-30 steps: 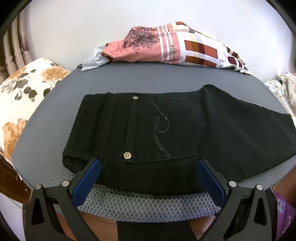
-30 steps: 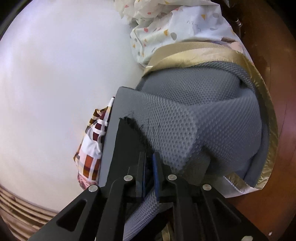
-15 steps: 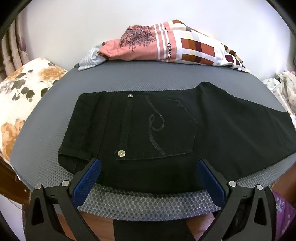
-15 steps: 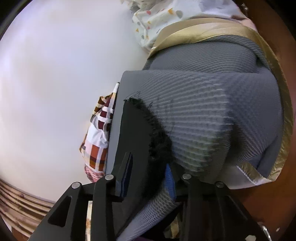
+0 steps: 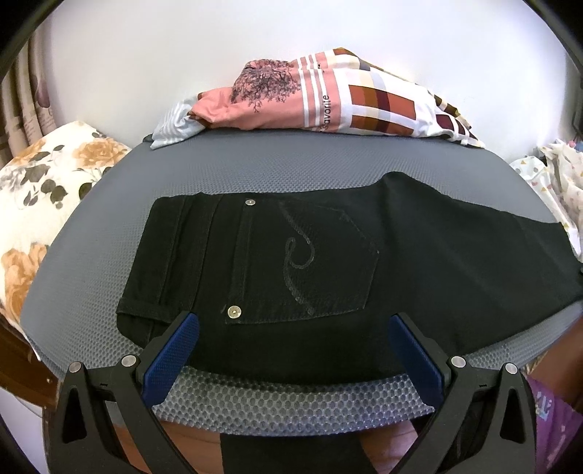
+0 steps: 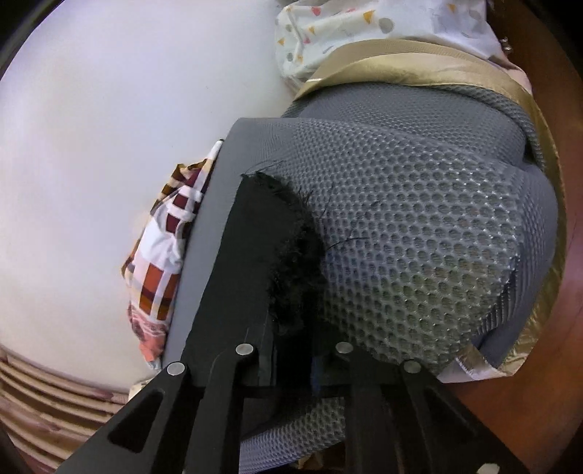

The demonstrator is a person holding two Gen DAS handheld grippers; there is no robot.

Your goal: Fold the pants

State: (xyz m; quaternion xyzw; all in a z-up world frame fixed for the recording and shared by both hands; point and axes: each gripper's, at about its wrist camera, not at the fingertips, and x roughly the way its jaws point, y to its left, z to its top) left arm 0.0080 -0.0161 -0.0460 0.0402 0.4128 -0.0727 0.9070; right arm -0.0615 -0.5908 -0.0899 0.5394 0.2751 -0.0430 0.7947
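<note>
Pants (image 5: 364,262) flat on mat (image 5: 255,171), long axis left-right; left gripper (image 5: 291,339) wide open over waist end; right gripper (image 6: 291,361) open around frayed hem (image 6: 288,262), nearer for lift.

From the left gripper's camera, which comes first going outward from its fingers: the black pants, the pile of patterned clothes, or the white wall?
1. black pants, flat on the grey mat, right ahead of the left gripper.
2. patterned clothes, heaped at the mat's far edge.
3. white wall, behind the heap.
</note>
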